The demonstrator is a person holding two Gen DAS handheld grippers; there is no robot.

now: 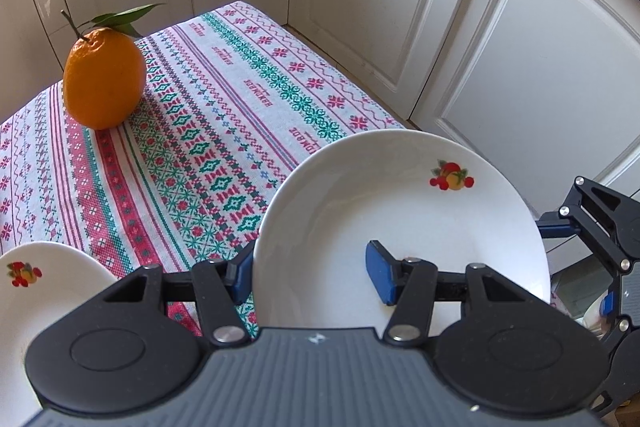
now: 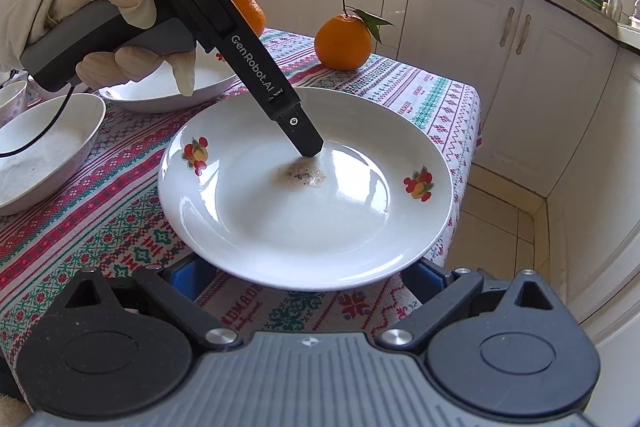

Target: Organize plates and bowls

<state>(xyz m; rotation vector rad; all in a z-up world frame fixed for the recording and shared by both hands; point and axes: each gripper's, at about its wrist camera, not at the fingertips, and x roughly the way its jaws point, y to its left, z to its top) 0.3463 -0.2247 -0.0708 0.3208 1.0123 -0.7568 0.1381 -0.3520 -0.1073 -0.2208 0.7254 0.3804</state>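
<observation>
A round white ceramic plate with small fruit motifs on its rim point(image 2: 304, 195) is seen over the corner of a table covered by a cross-stitch patterned cloth in red, green and white point(image 2: 100, 211). A brownish speckled smear marks the plate's centre. The plate is gripped at its rim by the left gripper point(image 1: 316, 277): one blue pad lies on the upper face and the other is set against the underside, so the jaws are closed on the plate. In the right wrist view this gripper is held by a hand in a pale glove point(image 2: 120, 27), and its fingertip reaches down to the plate's middle. The right gripper point(image 2: 308, 279) is positioned at the plate's near edge with its blue pads spread to either side beneath the rim; the jaws stand open and nothing is seen pressed between them. Two white shallow bowls point(image 2: 44, 155) rest to the left on the cloth. An orange with a leafy stem point(image 2: 343, 43) stands beyond the plate, a second orange behind the gripper. White cabinet doors point(image 2: 460, 39) surround the table.
</observation>
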